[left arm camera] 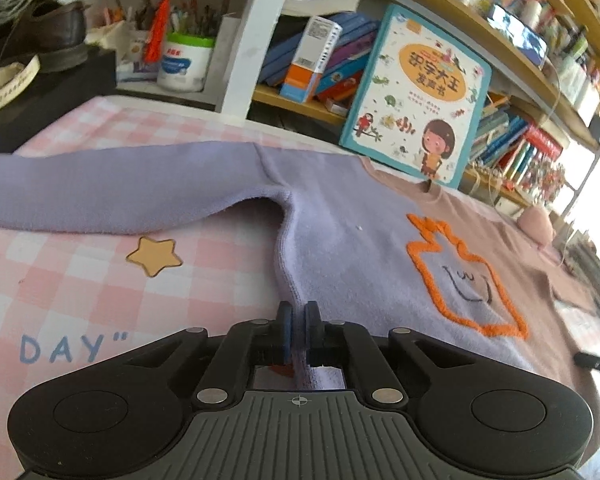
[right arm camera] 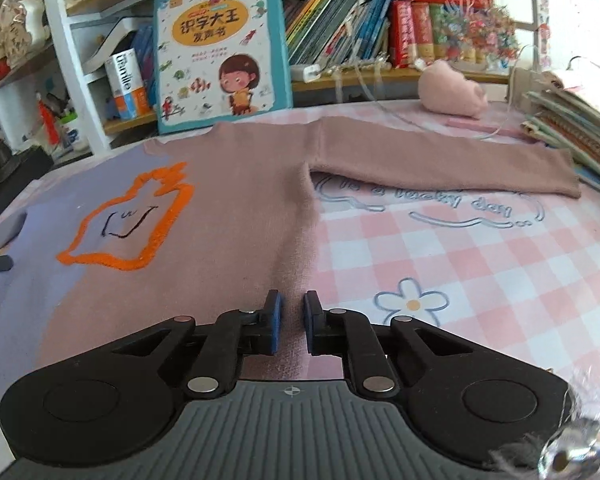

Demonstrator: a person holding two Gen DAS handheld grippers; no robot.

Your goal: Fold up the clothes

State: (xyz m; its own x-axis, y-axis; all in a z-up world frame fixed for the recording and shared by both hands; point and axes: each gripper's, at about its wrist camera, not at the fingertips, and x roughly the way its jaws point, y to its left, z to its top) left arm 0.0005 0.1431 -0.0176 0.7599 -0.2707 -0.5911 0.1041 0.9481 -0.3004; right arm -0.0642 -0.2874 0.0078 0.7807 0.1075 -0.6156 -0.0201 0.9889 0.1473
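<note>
My soft two-colour sweater, purple on one half and dusty pink on the other, lies flat and spread out on the pink and white checked cloth that covers the bench. Both long sleeves stick straight out to the sides, the purple sleeve one way and the pink sleeve the other. I think no fold is made yet, so nearly all the work is left.

My left gripper sits at the bottom purple edge, and its jaws are pinched shut on a thin bit of that fuzzy edge. My right gripper sits at the bottom pink edge. Its jaws have a small gap with pink cloth in it, and I cannot tell if they press on it.

The sweater looks fluffy and floppy. A bumpy orange outline with a little stitched face sits in the middle
</note>
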